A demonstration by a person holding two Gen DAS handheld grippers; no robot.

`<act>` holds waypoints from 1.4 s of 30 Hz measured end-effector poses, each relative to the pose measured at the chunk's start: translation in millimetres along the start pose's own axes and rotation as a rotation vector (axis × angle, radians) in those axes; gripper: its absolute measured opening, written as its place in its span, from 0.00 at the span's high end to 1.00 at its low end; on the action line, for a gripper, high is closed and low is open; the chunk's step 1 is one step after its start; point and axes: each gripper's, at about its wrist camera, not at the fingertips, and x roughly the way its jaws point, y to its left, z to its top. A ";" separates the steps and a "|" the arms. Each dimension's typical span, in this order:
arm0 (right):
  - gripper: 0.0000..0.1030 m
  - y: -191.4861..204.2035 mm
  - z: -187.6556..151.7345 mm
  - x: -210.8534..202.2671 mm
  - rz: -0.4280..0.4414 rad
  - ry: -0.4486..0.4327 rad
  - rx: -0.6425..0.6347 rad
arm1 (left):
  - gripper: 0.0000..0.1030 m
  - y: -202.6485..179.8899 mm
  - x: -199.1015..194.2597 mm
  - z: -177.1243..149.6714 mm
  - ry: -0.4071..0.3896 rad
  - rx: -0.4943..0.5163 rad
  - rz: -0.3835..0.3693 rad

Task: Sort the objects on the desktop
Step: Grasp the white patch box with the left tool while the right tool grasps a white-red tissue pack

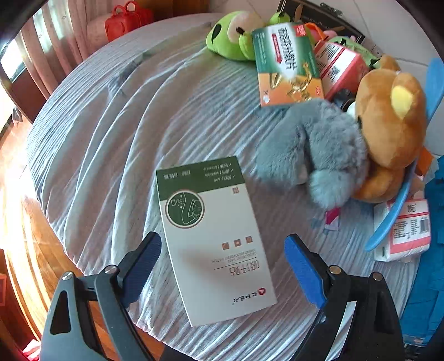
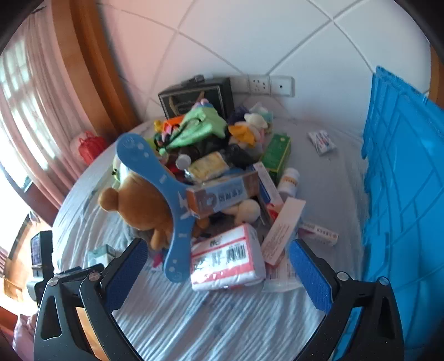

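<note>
A flat white and green box (image 1: 213, 238) lies on the grey striped cloth, between the open jaws of my left gripper (image 1: 222, 258), which is empty. A grey plush (image 1: 319, 150) and a brown bear (image 1: 391, 122) lie to its right. My right gripper (image 2: 216, 266) is open and empty, just in front of a white and pink tissue pack (image 2: 227, 261) and a blue boomerang-shaped toy (image 2: 166, 194) leaning on the brown bear (image 2: 144, 205). Behind them is a heap of boxes, plush toys and bottles.
A blue plastic crate (image 2: 402, 194) stands at the right. A green frog plush (image 1: 233, 36), a green and orange box (image 1: 285, 64) and a red and white box (image 1: 341, 66) lie at the back. A red bag (image 1: 125, 19) sits beyond the round table's far edge.
</note>
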 end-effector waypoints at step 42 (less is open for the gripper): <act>0.00 45.2 -83.5 138.7 0.037 0.497 -0.304 | 0.22 -34.5 6.8 -71.1 0.107 0.300 0.002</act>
